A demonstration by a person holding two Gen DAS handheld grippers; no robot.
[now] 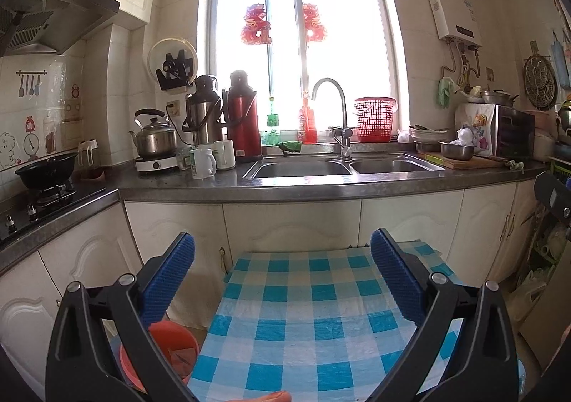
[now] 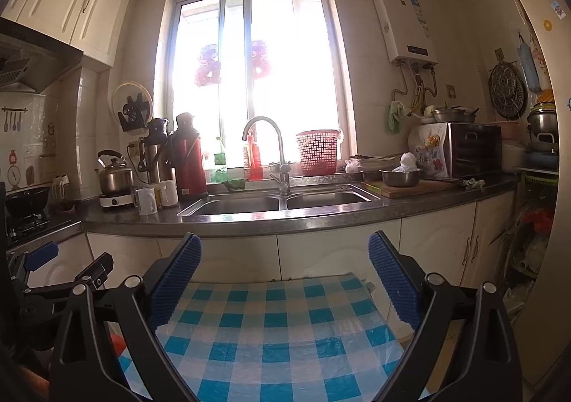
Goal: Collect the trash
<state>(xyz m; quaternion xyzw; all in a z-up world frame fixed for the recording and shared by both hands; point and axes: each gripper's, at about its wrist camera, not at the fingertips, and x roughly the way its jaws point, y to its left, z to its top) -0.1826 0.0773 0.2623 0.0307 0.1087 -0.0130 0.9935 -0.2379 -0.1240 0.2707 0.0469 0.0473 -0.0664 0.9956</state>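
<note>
My left gripper (image 1: 282, 255) is open and empty, held above a small table with a blue and white checked cloth (image 1: 307, 312). My right gripper (image 2: 283, 255) is also open and empty, above the same cloth (image 2: 278, 330). The left gripper also shows at the left edge of the right wrist view (image 2: 71, 259). An orange-red bin (image 1: 171, 348) stands on the floor left of the table, with something inside that I cannot make out. No loose trash shows on the cloth.
A kitchen counter (image 1: 321, 187) with a double sink (image 1: 303, 168) runs behind the table. On it stand mugs (image 1: 203, 162), thermoses (image 1: 244, 116), a kettle (image 1: 155, 137), a red basket (image 1: 374, 120) and bowls (image 1: 456, 150). A stove with a pan (image 1: 46, 171) is at the left.
</note>
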